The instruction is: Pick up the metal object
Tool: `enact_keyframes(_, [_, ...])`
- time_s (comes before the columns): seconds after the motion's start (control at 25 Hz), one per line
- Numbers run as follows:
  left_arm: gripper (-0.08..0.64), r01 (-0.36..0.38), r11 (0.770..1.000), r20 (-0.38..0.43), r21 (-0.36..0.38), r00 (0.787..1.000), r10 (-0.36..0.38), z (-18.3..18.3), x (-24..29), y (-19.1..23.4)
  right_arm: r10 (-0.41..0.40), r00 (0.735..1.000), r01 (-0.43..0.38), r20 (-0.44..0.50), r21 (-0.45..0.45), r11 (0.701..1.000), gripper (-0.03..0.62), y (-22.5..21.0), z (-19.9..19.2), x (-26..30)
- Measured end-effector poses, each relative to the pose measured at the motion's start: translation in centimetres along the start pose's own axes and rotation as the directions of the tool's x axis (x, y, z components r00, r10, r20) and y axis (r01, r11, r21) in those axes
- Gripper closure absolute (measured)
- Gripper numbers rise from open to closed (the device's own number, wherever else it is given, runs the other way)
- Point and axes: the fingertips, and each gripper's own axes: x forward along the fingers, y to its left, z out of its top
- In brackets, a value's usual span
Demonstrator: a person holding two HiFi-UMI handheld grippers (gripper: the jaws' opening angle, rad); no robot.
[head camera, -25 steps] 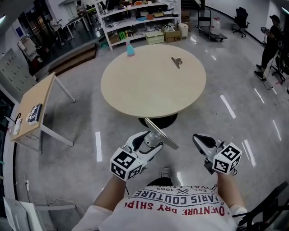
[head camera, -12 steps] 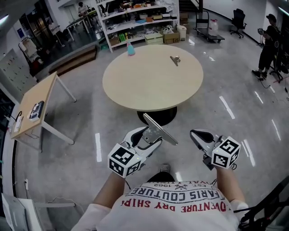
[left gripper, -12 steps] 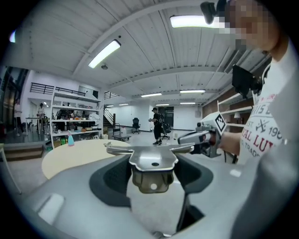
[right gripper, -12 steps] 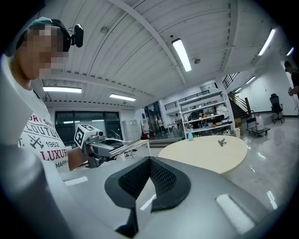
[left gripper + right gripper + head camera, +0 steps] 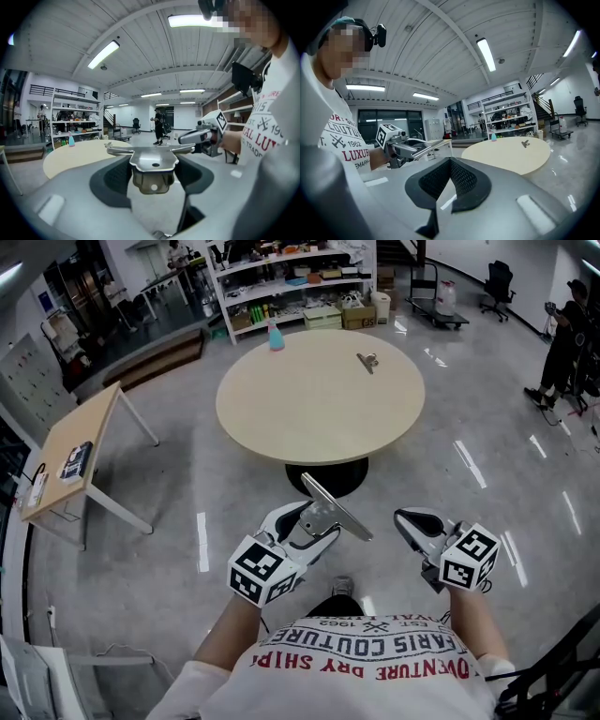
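- Glossy grey workshop floor (image 5: 487, 521) is filling most of the head view, and the person is standing on it a good way back from the round table (image 5: 309, 423).
- So the metal object (image 5: 336, 507) is sitting in the left gripper (image 5: 307, 524), off the table and out in front of the person's shirt (image 5: 366, 652). It's a flat silvery piece, sticking out sideways past both jaws toward the right gripper.
- The left gripper view is showing its jaws standing fairly wide with the black pads (image 5: 117, 176) pressing on either side of the plate's body, so it's gripping it. A brownish see-through part is hanging under the plate.
- The right gripper (image 5: 412, 524) is hovering just beside it, not touching. Its jaws are closed together at the tips and carrying nothing.
- Out on the table, well apart from both grippers, a small metal clip-looking thing (image 5: 367, 362) is lying near the far right edge, and a light blue spray bottle (image 5: 276, 337) is standing upright at the far edge.
- Behind the table, white shelving (image 5: 281, 282) is holding a jumble of stuff. Cardboard boxes (image 5: 358, 313) are sitting at the bottom, but I can't tell what's in them.
- Off to the left, a wooden desk (image 5: 80, 432) is carrying a dark flat item (image 5: 73, 463) and something smaller at its near end.
- Far right, another person (image 5: 565, 338) is standing, with a cart (image 5: 433, 304) and an office chair (image 5: 497, 279) further back.
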Motion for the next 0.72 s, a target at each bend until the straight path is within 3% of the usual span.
enact_keyframes(0.72, [0.278,0.002,1.0,-0.008,0.006,1.0,-0.002,0.4,-0.1,0.1,0.015,1.0,-0.016,-0.019,-0.009,1.0,0.592,0.5,0.5,1.1])
